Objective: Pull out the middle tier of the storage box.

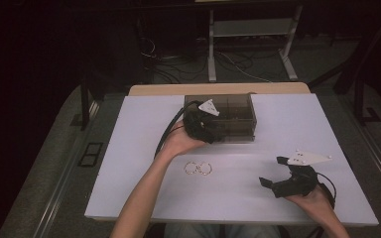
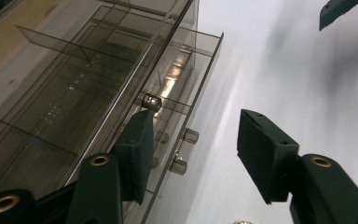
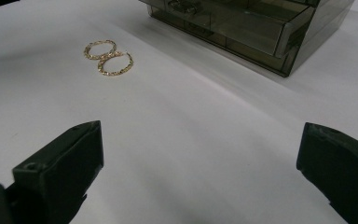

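Left tongs (image 2: 193,154) are half-open at the smoky transparent plastic drawer box (image 1: 228,116) on the white tabletop (image 1: 129,163), gripping nothing. One pad sits beside a small metal drawer knob (image 2: 151,101), the knob's axis pointing out toward them. Right tongs (image 3: 200,172) are wide and empty, well apart; two glittery gold hoop earrings (image 3: 107,57) lie ahead.

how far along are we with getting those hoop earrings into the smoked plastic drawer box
Early. One drawer of the drawer box already stands slightly out. In hand: the left gripper is at the box front, jaws apart around the small metal knobs, not clamped on one. The right gripper waits open over the table. Left: both gold hoop earrings lie untouched on the table, still to be lifted, put in, and the drawer shut.
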A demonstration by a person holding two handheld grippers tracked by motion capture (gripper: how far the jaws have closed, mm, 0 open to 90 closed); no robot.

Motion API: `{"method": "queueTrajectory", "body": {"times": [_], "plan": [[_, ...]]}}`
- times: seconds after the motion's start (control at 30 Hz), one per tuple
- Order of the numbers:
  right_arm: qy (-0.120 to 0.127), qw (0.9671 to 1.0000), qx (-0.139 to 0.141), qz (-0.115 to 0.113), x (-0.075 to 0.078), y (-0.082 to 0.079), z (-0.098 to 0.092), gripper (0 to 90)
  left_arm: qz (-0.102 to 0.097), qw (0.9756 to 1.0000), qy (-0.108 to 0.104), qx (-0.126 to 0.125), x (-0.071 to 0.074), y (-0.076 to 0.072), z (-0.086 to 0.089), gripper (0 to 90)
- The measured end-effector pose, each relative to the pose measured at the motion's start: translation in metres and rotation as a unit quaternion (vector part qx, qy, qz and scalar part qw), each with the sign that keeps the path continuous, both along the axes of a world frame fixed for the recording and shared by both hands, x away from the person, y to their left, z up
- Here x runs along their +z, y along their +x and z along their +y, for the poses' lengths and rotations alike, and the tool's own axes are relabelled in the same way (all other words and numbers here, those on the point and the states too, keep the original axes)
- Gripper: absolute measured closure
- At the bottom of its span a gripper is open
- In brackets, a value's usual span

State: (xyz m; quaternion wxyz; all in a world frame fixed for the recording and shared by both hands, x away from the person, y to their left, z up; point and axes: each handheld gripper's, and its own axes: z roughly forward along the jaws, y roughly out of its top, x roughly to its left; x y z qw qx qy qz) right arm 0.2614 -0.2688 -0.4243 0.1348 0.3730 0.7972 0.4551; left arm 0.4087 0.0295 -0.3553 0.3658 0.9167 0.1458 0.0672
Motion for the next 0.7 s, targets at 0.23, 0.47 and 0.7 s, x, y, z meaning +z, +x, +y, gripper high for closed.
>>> {"method": "queueTrajectory", "body": {"times": [0.23,0.47,0.7], "plan": [[-0.003,1.0000,-0.003,0.005,-0.001,0.000,-0.001,0.0,-0.009,0.9998,0.007,-0.015,-0.008,0.003,-0.005,51.7],[-0.003,1.0000,-0.005,0.008,-0.001,0.000,-0.003,0.0,-0.038,0.9982,0.038,-0.025,-0.018,0.003,-0.011,56.7],[-0.009,0.9999,-0.001,0.012,-0.003,0.000,-0.002,0.0,-0.040,0.9978,0.041,-0.035,-0.022,0.006,-0.013,64.2]]}}
